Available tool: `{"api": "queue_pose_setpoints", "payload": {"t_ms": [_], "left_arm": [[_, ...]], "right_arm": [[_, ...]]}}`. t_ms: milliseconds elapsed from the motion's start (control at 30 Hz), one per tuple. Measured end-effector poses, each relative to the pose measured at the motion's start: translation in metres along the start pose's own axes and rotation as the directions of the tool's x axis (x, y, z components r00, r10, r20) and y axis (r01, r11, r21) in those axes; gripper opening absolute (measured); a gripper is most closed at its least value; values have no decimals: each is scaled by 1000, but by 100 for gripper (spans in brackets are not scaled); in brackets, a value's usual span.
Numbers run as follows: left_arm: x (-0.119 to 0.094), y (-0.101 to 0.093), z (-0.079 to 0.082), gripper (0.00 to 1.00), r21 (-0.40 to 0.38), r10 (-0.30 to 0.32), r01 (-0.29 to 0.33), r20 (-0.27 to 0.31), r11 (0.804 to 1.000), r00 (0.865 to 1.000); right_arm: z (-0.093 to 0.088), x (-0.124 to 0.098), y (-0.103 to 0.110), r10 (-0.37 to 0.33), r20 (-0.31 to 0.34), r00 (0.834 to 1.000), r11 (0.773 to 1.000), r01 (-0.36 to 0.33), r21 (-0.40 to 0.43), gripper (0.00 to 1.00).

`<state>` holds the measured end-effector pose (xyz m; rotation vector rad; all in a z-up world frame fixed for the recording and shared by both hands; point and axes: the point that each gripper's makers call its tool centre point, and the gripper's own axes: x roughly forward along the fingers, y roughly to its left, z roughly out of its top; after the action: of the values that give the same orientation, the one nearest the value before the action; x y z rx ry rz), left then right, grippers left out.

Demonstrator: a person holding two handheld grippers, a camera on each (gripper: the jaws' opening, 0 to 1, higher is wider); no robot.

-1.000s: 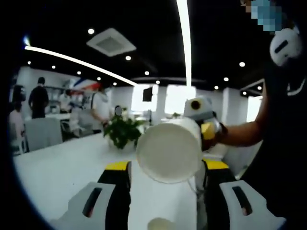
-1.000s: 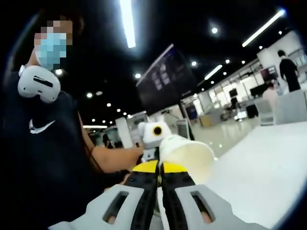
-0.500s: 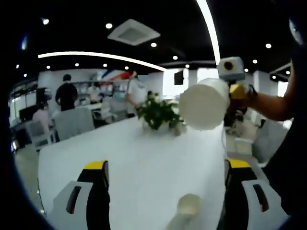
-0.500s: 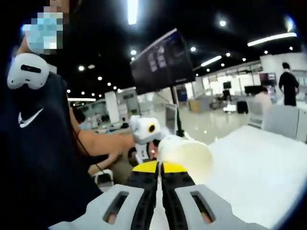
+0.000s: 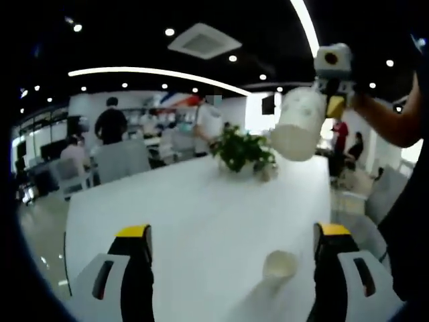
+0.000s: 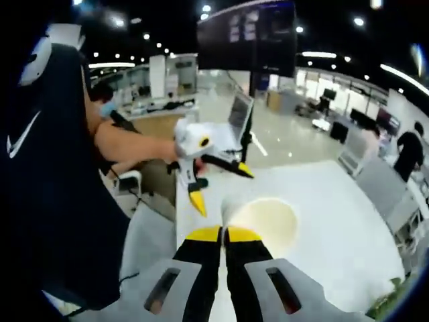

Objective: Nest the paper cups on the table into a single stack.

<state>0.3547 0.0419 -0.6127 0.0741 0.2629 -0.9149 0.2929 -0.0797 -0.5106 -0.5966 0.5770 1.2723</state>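
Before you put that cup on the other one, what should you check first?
1. Right gripper has hold of the lifted cup: ok, jaws shut on its rim.
2. Left gripper free: ok, jaws wide apart, nothing between them.
3. Second cup standing on the table, mouth up: ok.
4. Lifted cup lined up over the second cup: not ok, it hangs high and well apart from it.
5. Plant out of the way: ok, at the far end.

A cup (image 5: 279, 264) stands on the table (image 5: 201, 215), plant (image 5: 242, 149) behind.
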Motion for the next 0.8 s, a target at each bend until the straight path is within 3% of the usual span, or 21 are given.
{"api": "queue_pose_setpoints", "payload": {"t_ms": [100,267,400,500,533,567,600,667,800], "left_arm": [[-4,6,-6,98,2,22,-22,-25,1000,999],[-9,12,-8,98,14,44,-44,-24,999,999],[-14,16,-12,98,13,62,-62,-34,998,997],[-17,15,-16,98,8,68,-68,-37,998,997],[-18,15,-17,98,7,70,-70,-39,998,997],[-19,13,-17,98,6,71,-71,-40,997,997],[-21,13,-18,98,5,77,-77,-42,997,996],[-25,17,-19,98,12,103,-103,-33,995,994],[-31,23,-26,98,9,118,-118,-44,993,992]], "right_arm": [[-6,3,3,10,-129,992,1000,-11,-12,0],[-16,12,11,33,-318,947,991,-71,-111,0],[-17,18,15,26,-433,901,981,-105,-161,0],[-22,19,17,18,-542,840,977,-129,-169,0],[-23,19,14,-3,-560,828,975,-121,-184,0],[-26,18,11,-22,-593,805,974,-117,-195,0],[-27,18,12,-17,-606,795,970,-134,-203,0],[-24,19,18,21,-611,791,974,-153,-165,0],[-21,19,15,14,-633,774,975,-150,-161,0]]}}
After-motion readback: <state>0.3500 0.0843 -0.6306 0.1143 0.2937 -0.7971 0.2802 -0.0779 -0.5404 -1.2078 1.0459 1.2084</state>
